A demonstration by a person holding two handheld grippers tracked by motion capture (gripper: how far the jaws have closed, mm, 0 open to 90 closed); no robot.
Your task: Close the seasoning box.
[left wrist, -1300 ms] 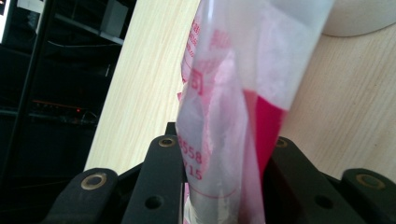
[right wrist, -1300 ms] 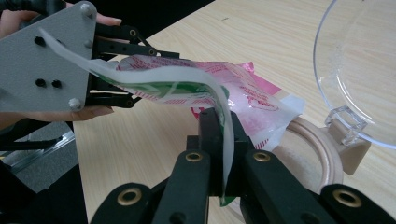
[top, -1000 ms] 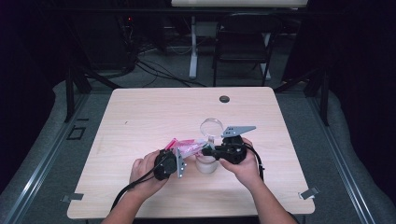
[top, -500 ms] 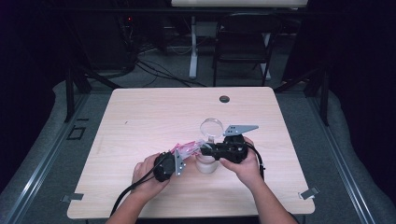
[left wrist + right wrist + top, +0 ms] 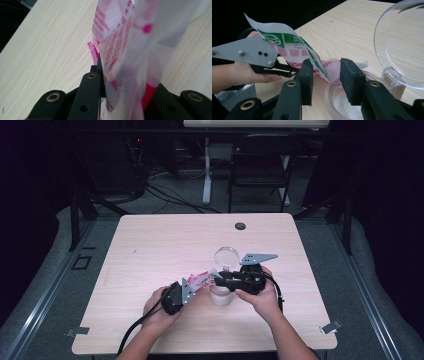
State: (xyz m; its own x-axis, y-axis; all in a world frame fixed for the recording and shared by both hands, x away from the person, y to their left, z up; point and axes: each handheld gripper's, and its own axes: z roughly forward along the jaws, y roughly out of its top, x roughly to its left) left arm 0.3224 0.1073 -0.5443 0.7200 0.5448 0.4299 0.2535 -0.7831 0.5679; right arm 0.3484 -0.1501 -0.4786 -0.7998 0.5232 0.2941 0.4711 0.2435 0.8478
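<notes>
So closest to the person, the left tongs [image 5: 186, 290] are pinching one end of a pink-printed plastic pouch [image 5: 197, 280], which hangs just above the table [image 5: 150, 245], its other end reaching over a small clear jar [image 5: 220, 296]. The right tongs [image 5: 216, 276] sit right there too, and their jaws have just been opening: spread now, with the pouch's corner loose between the pads, not squeezed. The jar stands on the table under the right tongs, with some white stuff at the bottom, and its round clear hinged lid [image 5: 227, 256] is flipped up behind it, kind of boxing in the far side. Past that, bare wood runs out to a small dark disc [image 5: 240, 226] near the far edge. Beyond the table there's a folding chair [image 5: 260, 170] and cables on the floor [image 5: 165, 195].
</notes>
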